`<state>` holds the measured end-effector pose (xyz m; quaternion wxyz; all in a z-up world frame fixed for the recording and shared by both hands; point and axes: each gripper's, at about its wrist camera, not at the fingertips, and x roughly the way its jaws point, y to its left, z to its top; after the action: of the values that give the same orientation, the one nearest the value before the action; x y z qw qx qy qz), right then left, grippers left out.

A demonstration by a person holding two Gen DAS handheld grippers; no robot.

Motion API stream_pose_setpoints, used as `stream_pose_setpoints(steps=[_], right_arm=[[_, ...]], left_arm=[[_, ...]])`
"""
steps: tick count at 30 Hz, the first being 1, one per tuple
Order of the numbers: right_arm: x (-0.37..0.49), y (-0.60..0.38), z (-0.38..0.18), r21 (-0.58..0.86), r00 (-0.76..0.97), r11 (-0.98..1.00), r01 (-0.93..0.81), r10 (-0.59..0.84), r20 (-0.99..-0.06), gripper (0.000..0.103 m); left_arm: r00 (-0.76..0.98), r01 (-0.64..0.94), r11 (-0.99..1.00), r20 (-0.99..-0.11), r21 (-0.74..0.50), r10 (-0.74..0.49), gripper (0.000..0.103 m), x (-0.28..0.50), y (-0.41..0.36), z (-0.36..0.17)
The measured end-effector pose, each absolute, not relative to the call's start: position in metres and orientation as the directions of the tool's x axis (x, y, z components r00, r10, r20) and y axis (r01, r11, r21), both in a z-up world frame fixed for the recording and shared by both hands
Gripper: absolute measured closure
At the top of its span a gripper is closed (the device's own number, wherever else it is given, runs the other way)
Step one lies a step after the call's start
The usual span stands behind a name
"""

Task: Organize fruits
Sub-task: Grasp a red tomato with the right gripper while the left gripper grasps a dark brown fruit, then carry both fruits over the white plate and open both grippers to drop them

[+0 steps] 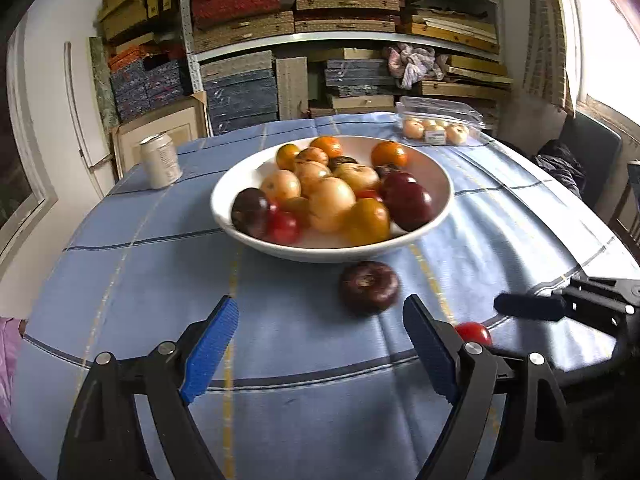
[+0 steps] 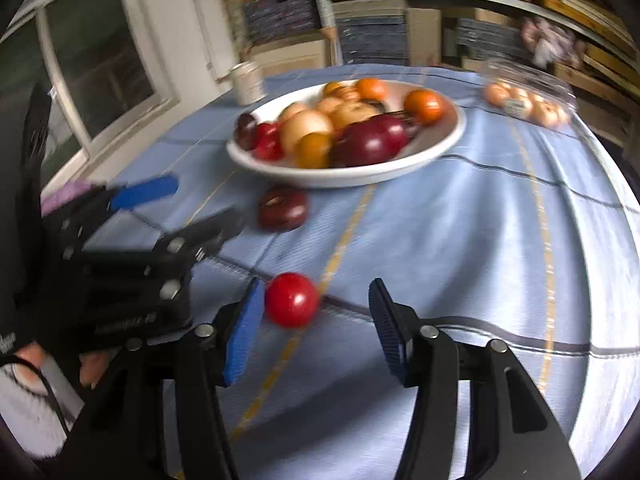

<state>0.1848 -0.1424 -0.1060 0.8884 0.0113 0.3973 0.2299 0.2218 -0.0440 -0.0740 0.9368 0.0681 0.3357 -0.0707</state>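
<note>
Left gripper (image 1: 320,340) is held wide apart, empty, above the table's near edge; a dark tomato (image 1: 369,287) lies just beyond its tips, before the white bowl (image 1: 440,184). Right gripper (image 2: 316,328) is parted, unclamped; a red tomato (image 2: 291,299) sits beside its left pad (image 2: 244,336) on the tablecloth (image 2: 460,240); contact cannot be told.

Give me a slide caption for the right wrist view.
Open right tongs frame a small red tomato lying on the blue tablecloth before the white bowl.
</note>
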Motion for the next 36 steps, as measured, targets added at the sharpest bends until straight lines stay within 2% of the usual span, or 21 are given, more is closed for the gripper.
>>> stream_pose_setpoints(steps=[2, 5, 9, 13, 16, 19, 21, 22, 25, 26, 33, 34, 35, 36], right_arm=[[0.181, -0.134, -0.105, 0.202, 0.564, 0.878, -0.434, 0.44, -0.699, 0.073], [0.184, -0.128, -0.114, 0.216, 0.512, 0.873, -0.437, 0.439, -0.738, 0.073], [0.182, -0.13, -0.111, 0.211, 0.529, 0.877, -0.432, 0.436, -0.728, 0.074], [0.176, -0.147, -0.099, 0.202, 0.586, 0.894, -0.399, 0.418, -0.694, 0.075], [0.18, -0.18, -0.09, 0.244, 0.64, 0.918, -0.312, 0.393, -0.661, 0.075], [0.182, -0.2, -0.084, 0.283, 0.666, 0.923, -0.262, 0.385, -0.639, 0.075], [0.184, -0.2, -0.082, 0.283, 0.667, 0.922, -0.264, 0.387, -0.637, 0.075], [0.184, -0.198, -0.082, 0.278, 0.665, 0.921, -0.273, 0.39, -0.637, 0.075], [0.183, -0.198, -0.081, 0.281, 0.665, 0.919, -0.275, 0.393, -0.635, 0.075], [0.183, -0.2, -0.081, 0.285, 0.667, 0.919, -0.272, 0.394, -0.632, 0.075], [0.179, -0.197, -0.082, 0.285, 0.666, 0.917, -0.28, 0.399, -0.63, 0.075], [0.179, -0.198, -0.083, 0.286, 0.666, 0.917, -0.277, 0.398, -0.631, 0.075], [0.18, -0.198, -0.083, 0.288, 0.666, 0.918, -0.274, 0.397, -0.632, 0.075], [0.18, -0.199, -0.083, 0.289, 0.666, 0.918, -0.272, 0.396, -0.632, 0.075]], left_arm=[[0.758, 0.162, 0.984, -0.647, 0.066, -0.082, 0.018, 0.223, -0.038, -0.075], [0.755, 0.136, 0.989, -0.653, 0.064, -0.062, 0.018, 0.225, -0.03, -0.075], [0.751, 0.134, 0.989, -0.658, 0.062, -0.06, 0.017, 0.225, -0.029, -0.076], [0.747, 0.176, 0.983, -0.657, 0.054, -0.098, 0.017, 0.223, -0.039, -0.075], [0.728, 0.234, 0.971, -0.669, 0.039, -0.148, 0.017, 0.227, -0.056, -0.077], [0.717, 0.245, 0.968, -0.681, 0.046, -0.149, 0.017, 0.239, -0.072, -0.081], [0.692, 0.23, 0.973, -0.702, -0.01, -0.17, 0.017, 0.255, -0.072, -0.085], [0.677, 0.221, 0.975, -0.714, -0.035, -0.179, 0.019, 0.262, -0.072, -0.088], [0.618, 0.173, 0.975, -0.755, -0.141, -0.219, 0.04, 0.281, -0.059, -0.099], [0.628, 0.169, 0.973, -0.744, -0.157, -0.229, 0.04, 0.281, -0.056, -0.097], [0.624, 0.165, 0.983, -0.763, -0.086, -0.171, 0.041, 0.282, -0.065, -0.1], [0.624, 0.164, 0.983, -0.764, -0.078, -0.164, 0.043, 0.282, -0.065, -0.099], [0.624, 0.172, 0.983, -0.764, -0.07, -0.164, 0.058, 0.281, -0.066, -0.099], [0.624, 0.188, 0.981, -0.765, -0.054, -0.161, 0.06, 0.28, -0.068, -0.098]])
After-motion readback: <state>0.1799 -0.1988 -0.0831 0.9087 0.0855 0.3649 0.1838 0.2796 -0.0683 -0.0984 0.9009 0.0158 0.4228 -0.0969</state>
